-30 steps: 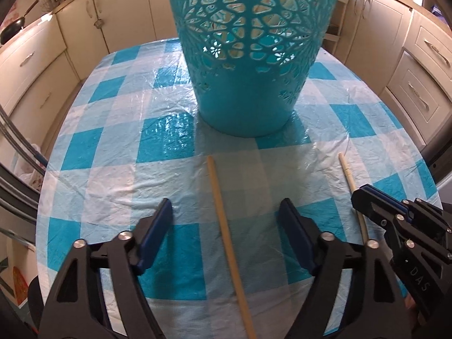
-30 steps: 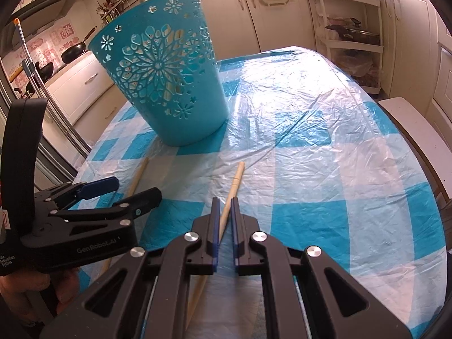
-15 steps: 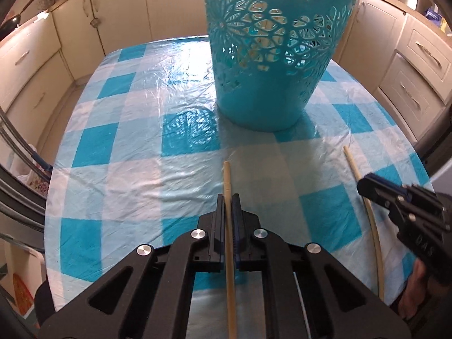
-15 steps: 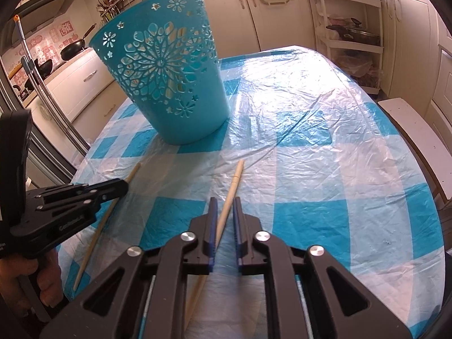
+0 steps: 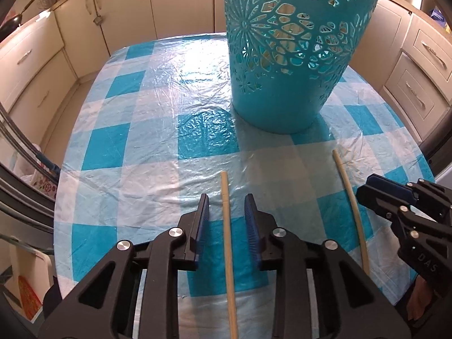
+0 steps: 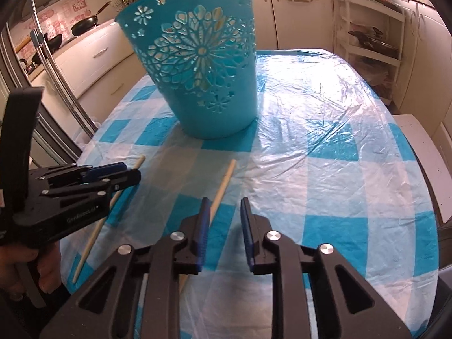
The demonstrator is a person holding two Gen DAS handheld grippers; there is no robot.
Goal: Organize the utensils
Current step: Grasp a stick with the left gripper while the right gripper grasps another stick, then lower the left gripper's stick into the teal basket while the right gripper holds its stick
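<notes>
- The surface (image 5: 147, 147) is covered by a blue-and-white checked cloth under a wrinkled clear plastic sheet, on which glare is caught.
- A teal basket (image 5: 285, 65) with flower-shaped cut-outs is stood upright on the far part of the surface.
- Two pale sticks are laid flat on the cloth nearer than the basket, well apart from each other and pointed roughly toward it.
- The left stick (image 5: 227, 240) is seen between the pads of the left claw (image 5: 226, 207); the jaws have just been opening, and a gap is left on either side, so it is not pinched.
- The right stick (image 6: 223, 183) is seen beside the left pad of the right claw (image 6: 224, 209), partly hidden under that finger; the jaws have just been opening and are parted, with nothing gripped.
- Each claw is also caught at the edge of the other's view, held by a hand (image 6: 42, 271).
- Cream cabinets (image 5: 107, 14) with metal handles are ranged round the room.
- Dark pans (image 6: 84, 22) are set on a counter at the back left, below a red-patterned wall.
- An open white shelf unit (image 6: 370, 28) is placed at the right.
</notes>
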